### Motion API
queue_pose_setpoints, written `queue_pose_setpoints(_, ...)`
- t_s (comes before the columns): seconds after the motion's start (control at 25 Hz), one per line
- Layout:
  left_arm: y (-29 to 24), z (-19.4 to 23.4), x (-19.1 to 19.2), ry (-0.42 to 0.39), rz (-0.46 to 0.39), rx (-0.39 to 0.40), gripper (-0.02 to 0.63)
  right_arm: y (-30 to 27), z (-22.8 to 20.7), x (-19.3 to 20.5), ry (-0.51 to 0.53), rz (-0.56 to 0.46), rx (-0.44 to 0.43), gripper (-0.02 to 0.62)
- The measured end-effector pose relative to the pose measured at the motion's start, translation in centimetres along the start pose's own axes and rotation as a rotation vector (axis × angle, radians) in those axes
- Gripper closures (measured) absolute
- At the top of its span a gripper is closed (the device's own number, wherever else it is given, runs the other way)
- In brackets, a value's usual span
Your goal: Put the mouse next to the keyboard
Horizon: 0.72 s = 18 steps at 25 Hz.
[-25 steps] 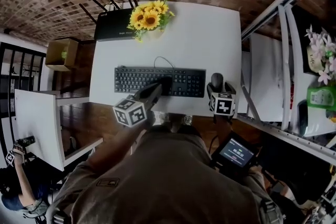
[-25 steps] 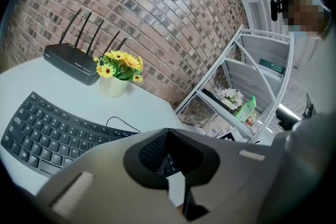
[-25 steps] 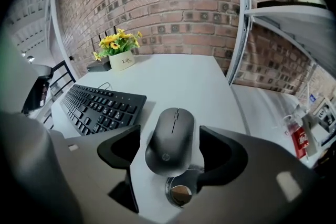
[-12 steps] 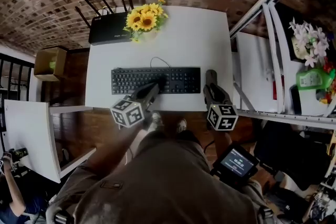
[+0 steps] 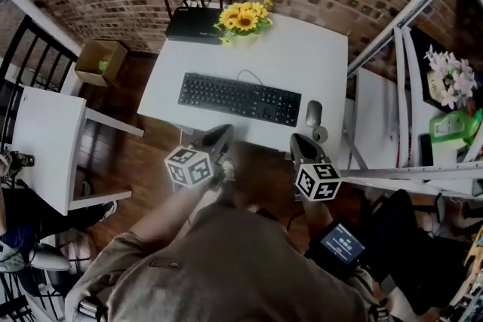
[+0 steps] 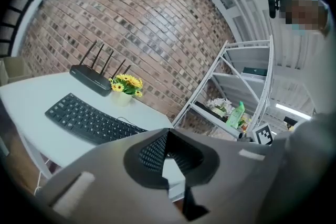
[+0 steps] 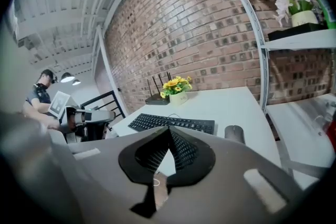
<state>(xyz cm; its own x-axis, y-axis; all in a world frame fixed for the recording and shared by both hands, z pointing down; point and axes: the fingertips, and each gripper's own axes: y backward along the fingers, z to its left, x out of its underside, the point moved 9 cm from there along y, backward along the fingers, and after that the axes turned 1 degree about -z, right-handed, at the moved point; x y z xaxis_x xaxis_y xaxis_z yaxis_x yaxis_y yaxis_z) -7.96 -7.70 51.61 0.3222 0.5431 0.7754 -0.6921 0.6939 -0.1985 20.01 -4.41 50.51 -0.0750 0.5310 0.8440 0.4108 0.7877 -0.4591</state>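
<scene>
The dark mouse [image 5: 314, 115] lies on the white table [image 5: 302, 56], just off the right end of the black keyboard [image 5: 240, 99]. In the right gripper view the mouse [image 7: 234, 134] sits to the right of the keyboard [image 7: 173, 123]. My right gripper [image 5: 296, 139] hangs off the table's near edge, short of the mouse, shut with nothing between its jaws [image 7: 169, 129]. My left gripper [image 5: 220, 133] is also back from the table edge, below the keyboard, shut and empty [image 6: 167, 134]. The keyboard [image 6: 89, 120] lies ahead of it to the left.
A vase of sunflowers [image 5: 243, 19] and a black router [image 5: 192, 25] stand at the table's far edge by the brick wall. A metal shelf rack [image 5: 407, 87] flanks the right side. A white chair [image 5: 45, 139] and a cardboard box [image 5: 102, 60] are to the left.
My right gripper went from open at the mouse to shut and drew back off the table, leaving the mouse beside the keyboard. The left gripper also pulled back off the keyboard.
</scene>
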Motion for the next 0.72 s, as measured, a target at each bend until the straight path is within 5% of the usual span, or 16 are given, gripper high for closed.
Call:
queue_pose_setpoints(0.32,7.5,-5.4,4.1,-0.055,-0.049,-0.077,0.606,5.7,4.1,3.2,0.033,-0.024,-0.159,0.581)
queue_pose_setpoints(0.72,10.2,-8.8,5.0,-0.087,-0.05,-0.007,0.606,10.5,6.8,4.2,0.046,-0.071,-0.136,0.581)
